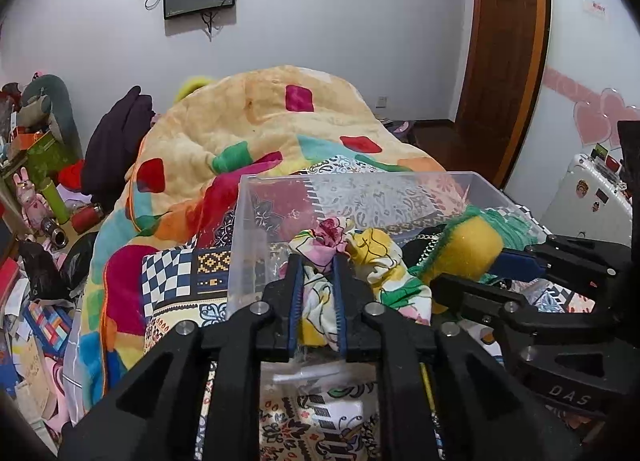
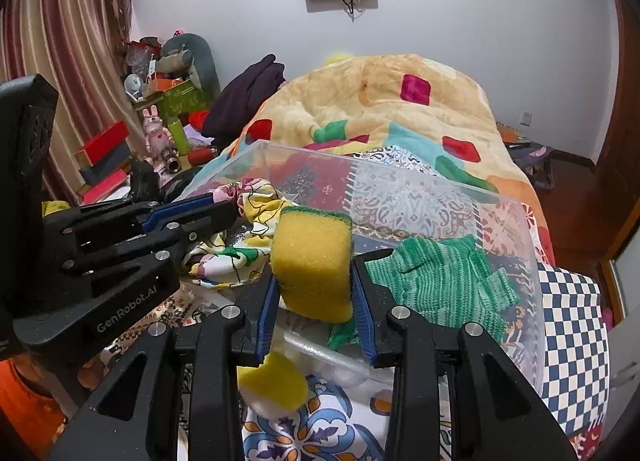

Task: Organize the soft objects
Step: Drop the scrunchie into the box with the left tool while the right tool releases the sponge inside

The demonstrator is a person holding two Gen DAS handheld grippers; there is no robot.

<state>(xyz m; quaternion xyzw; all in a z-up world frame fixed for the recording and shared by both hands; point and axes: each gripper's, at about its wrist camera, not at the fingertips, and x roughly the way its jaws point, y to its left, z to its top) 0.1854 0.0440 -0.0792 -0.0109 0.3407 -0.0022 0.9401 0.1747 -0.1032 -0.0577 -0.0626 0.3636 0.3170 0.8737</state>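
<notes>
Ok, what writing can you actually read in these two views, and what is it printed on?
"GenRobot.AI": on the side of the left hand-held gripper, seen from the right wrist.
"DAS": on the body of the right hand-held gripper, seen from the left wrist.
Red sign on the wall by the door: too blurred to read.
Stickers on the white suitcase: too small to read.

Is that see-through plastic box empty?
No. The clear box already holds a green knitted cloth, and both held items sit over it.

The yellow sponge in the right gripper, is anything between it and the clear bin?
Nothing visible blocks it. The yellow sponge sits clamped in the right gripper over the open clear bin, beside the green knit cloth.
</notes>
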